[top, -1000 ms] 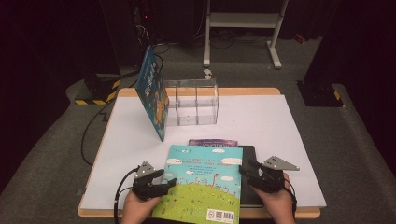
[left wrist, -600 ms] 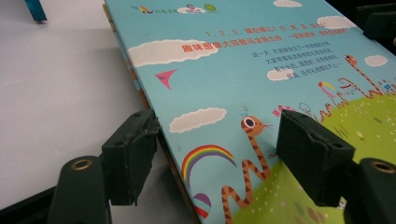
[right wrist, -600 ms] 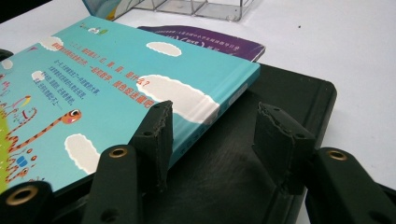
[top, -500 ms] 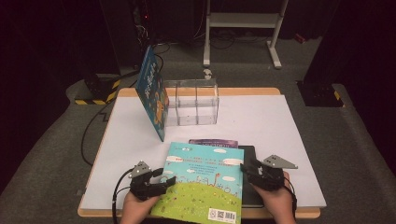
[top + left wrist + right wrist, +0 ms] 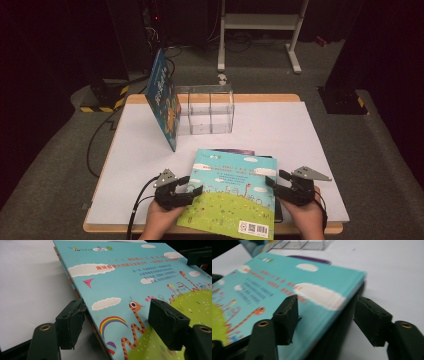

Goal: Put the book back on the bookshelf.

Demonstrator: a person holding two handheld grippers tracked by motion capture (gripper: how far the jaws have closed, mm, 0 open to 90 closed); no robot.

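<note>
Right hand-held gripper (image 5: 281, 181) jaws just opened astride the book's (image 5: 231, 192) right edge, left hand-held gripper (image 5: 189, 189) shifted, open astride its left edge; book near-centre on desk (image 5: 280, 125): stiff, glossy, slippery, so pinch opposite edges.

Picture book (image 5: 235, 192), lying flat: sky-blue cover with white clouds, a lime-green hill speckled with white dots, a rainbow, an orange striped snake, orange and white lettering, a small red kite shape; white code patch at the near corner.
Second book (image 5: 165, 105), upright: blue cover with an orange figure.
Book underneath (image 5: 235, 150): purple edge.
Divided box (image 5: 206, 108): clear, colourless.
Worktop (image 5: 280, 130): white surface, pale wood rim.
Left hand-held gripper (image 5: 192, 188) and right hand-held gripper (image 5: 276, 180): black; right carries a grey plate.
Floor (image 5: 60, 145): grey carpet; yellow-and-black striped block (image 5: 102, 97) at left.
</note>
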